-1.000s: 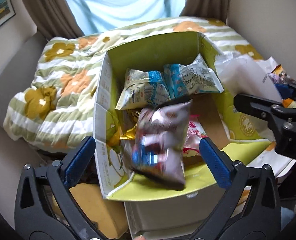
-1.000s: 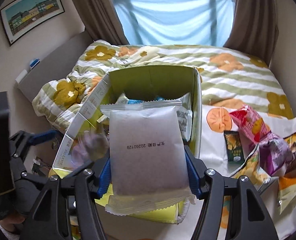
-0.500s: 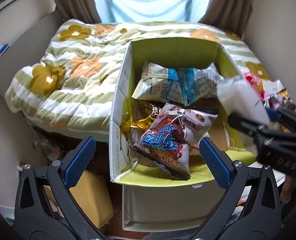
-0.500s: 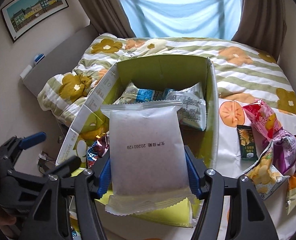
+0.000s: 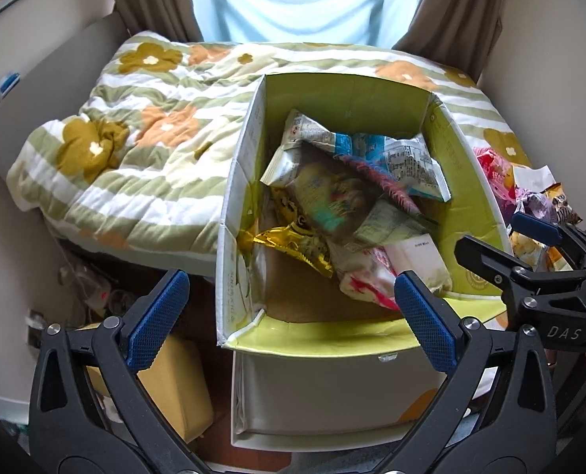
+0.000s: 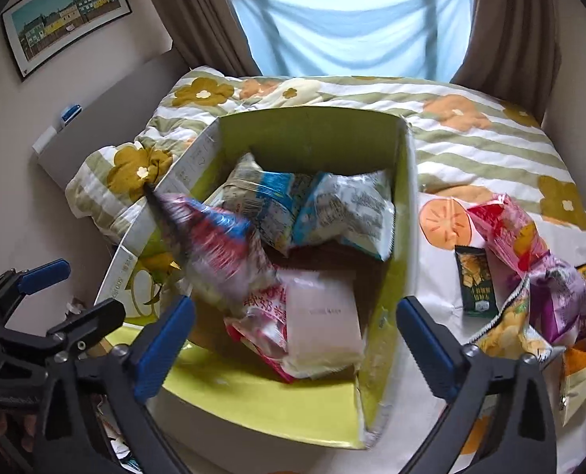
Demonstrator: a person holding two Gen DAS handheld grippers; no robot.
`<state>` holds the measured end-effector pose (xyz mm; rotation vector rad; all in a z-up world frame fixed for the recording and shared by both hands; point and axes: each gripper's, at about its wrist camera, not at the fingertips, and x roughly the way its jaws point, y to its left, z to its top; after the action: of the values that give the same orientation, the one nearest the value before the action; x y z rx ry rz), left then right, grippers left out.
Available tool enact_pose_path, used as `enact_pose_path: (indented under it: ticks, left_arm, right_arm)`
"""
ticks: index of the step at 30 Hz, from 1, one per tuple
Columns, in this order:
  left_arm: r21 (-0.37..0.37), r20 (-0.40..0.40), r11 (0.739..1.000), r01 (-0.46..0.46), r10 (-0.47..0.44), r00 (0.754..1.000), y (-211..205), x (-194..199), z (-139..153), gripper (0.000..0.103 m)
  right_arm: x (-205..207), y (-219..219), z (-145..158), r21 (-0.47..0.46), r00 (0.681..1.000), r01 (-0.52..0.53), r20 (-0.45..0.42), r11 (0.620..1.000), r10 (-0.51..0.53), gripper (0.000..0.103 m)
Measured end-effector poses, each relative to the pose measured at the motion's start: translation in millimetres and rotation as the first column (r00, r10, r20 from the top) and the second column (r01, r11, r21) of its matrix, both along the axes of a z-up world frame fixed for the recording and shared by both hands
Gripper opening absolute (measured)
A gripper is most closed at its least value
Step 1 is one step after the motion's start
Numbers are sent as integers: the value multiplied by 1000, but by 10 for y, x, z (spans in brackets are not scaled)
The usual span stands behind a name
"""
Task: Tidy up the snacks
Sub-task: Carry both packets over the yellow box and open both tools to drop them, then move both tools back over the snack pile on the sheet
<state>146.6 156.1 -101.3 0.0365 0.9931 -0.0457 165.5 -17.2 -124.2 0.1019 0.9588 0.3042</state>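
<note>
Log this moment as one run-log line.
stage: dropping snacks | right claw: opening, empty | white packet: in box | left claw: open, empty

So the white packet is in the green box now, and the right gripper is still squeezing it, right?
Not quite. The white packet does lie in the green box, but the right gripper isn't squeezing it: its fingers are opening, well clear of the packet. The right wrist view shows this.

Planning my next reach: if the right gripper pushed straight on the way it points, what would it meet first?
Probably the white packet, lying in the green box between the opening, empty jaws of the right gripper. The pink packet beneath is close beside it; depth is hard to judge.
</note>
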Motion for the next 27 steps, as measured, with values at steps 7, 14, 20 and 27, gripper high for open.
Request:
enact_pose_path:
  ticks: [7,14,20,27]
  left_arm:
    - [14,11,1000,23,-24,1000,-64,-31,62,103]
    - [3,20,999,45,-45,999,-42,-89,90,103]
    - [6,39,995,101,-102,994,-134,-156,177,103]
    - [-10,78,985,174,-172,982,-487,-189,321,103]
  right_arm:
    - [-78,-83,25,9,1000,23,4,1000,-23,102]
    - [-124,-108,100,29,999,39,-40,999,-38,102]
    - [-303,-129,276,6,998,65,25,998,-65,102]
    - [-603,-420,500,-24,986,131,106,991,-128,102]
